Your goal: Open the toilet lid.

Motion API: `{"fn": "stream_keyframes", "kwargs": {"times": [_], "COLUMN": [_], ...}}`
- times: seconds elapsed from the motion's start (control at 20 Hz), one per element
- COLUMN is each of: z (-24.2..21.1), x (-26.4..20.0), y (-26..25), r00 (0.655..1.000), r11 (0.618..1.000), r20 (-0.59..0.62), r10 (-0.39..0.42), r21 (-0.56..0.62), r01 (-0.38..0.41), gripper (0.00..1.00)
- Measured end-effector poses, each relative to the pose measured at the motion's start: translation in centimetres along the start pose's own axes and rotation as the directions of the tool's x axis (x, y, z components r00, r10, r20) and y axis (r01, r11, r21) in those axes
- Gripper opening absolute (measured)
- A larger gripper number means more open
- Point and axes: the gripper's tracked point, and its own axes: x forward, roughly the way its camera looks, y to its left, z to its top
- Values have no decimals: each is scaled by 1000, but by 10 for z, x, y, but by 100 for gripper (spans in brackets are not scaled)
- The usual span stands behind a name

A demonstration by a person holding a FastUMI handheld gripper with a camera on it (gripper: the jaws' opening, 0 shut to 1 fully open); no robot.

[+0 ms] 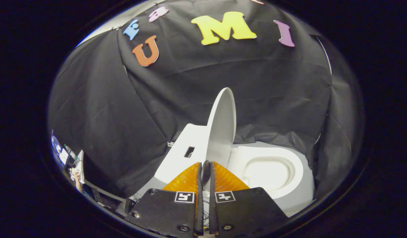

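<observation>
- gripper [205, 165] fingers nearly together, narrow gap, gripping nothing
- toilet lid [221, 127] raised upright, just ahead of fingertips, against tank [187, 145]
- seat [273, 168] and bowl exposed beside lid

1. A staged test booth, not a real bathroom: black cloth [130, 109] hangs as the walls.
2. A white toilet [273, 172] stands alone against it.
3. Cluttered gear [66, 155] shows past the cloth's edge.
</observation>
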Motion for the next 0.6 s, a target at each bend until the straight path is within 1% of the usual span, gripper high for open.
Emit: {"fn": "stream_keyframes", "kwargs": {"times": [0.35,0.6], "z": [-2,-1], "x": [28,43], "y": [62,89], "r00": [1000,999], "r11": [995,989], "r20": [-20,-28], "r10": [-1,-19], "r21": [-103,-145], "r01": [-2,15], "gripper": [10,10]}}
